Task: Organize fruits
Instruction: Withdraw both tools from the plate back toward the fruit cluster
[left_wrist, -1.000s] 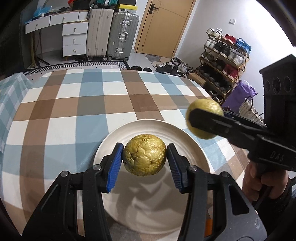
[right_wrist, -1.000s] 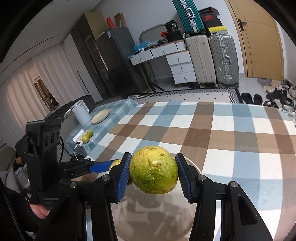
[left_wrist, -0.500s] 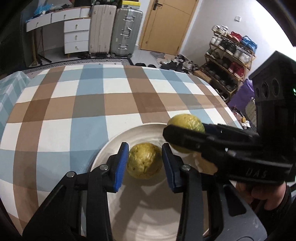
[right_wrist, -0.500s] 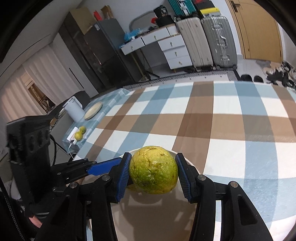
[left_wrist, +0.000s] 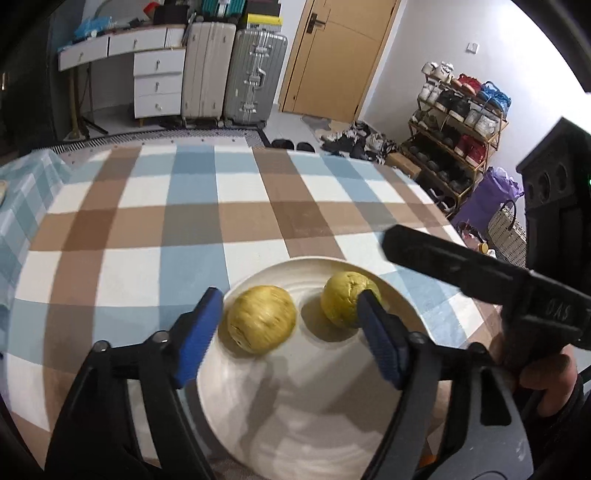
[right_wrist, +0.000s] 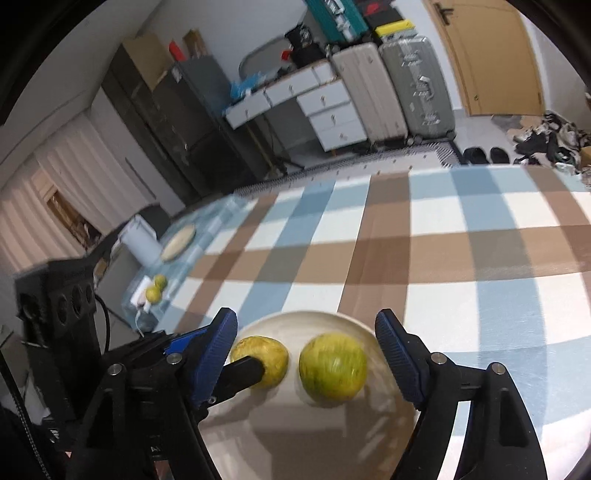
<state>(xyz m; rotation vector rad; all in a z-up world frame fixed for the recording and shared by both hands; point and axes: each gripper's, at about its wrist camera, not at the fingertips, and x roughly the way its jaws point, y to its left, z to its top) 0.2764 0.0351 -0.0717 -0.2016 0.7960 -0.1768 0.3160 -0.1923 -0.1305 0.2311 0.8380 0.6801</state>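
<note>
A white plate (left_wrist: 295, 410) lies on the checked tablecloth. Two fruits rest on it side by side. The wrinkled yellow fruit (left_wrist: 261, 319) sits between the blue pads of my left gripper (left_wrist: 290, 334), whose jaws are opening and touch nothing. In the right wrist view, the greener fruit (right_wrist: 332, 366) lies on the plate (right_wrist: 306, 318) between the pads of my right gripper (right_wrist: 307, 358). Those jaws are also opening, clear of it. That greener fruit (left_wrist: 345, 303) is half hidden behind my left gripper's right pad. The yellow fruit (right_wrist: 271, 352) is partly covered by a left finger.
The checked tablecloth (left_wrist: 221, 225) stretches away beyond the plate. A hand (left_wrist: 546, 373) holds the right gripper's handle at the right. Two small fruits (right_wrist: 155, 288), a white jug (right_wrist: 140, 240) and a round board (right_wrist: 179, 242) sit on a low side table. Suitcases (left_wrist: 255, 77) and a shoe rack (left_wrist: 458, 125) stand behind.
Both grippers came down to the plate with their fruits and opened. The yellow and the greener fruit now lie free on the plate, side by side.
</note>
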